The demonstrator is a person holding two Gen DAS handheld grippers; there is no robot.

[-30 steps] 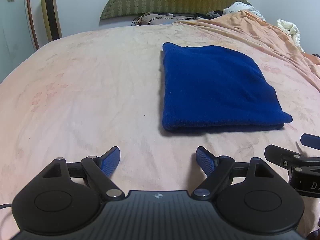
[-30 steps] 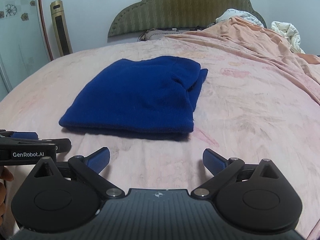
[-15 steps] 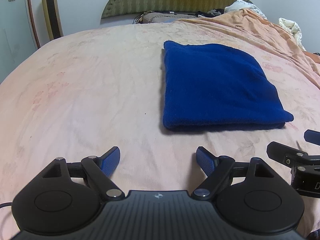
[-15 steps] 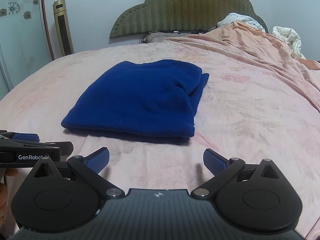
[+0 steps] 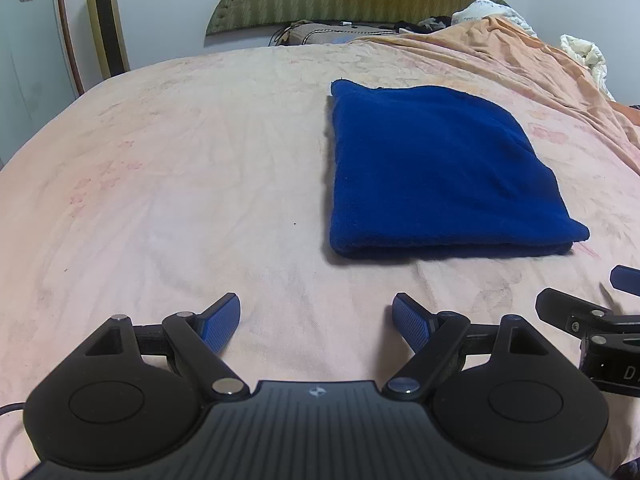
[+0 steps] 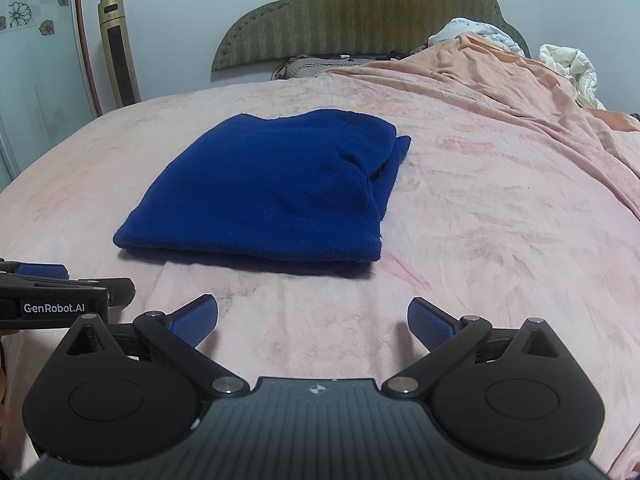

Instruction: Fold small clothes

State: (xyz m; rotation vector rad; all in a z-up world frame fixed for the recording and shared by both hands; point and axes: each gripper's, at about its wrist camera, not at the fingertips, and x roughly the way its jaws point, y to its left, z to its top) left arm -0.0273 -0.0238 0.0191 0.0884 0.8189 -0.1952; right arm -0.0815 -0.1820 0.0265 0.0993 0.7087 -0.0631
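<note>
A dark blue fleece garment (image 5: 436, 172) lies folded into a flat rectangle on the pink bedsheet (image 5: 180, 184). It also shows in the right wrist view (image 6: 276, 188), with loose layers at its far right corner. My left gripper (image 5: 316, 320) is open and empty, above the sheet, nearer than the garment and to its left. My right gripper (image 6: 312, 320) is open and empty, just short of the garment's near edge. Each gripper shows at the side of the other's view, the right one in the left wrist view (image 5: 592, 320) and the left one in the right wrist view (image 6: 60, 292).
A green padded headboard (image 6: 360, 16) stands at the far end of the bed. A rumpled peach cover (image 6: 520, 92) and white bedding (image 6: 568, 68) pile up at the far right. A gold tower fan (image 6: 118, 52) stands by the wall at the left.
Both grippers have drawn back slightly and tilted up a little; the garment sits a touch lower in both views. It has not moved on the bed. Both stay open.
</note>
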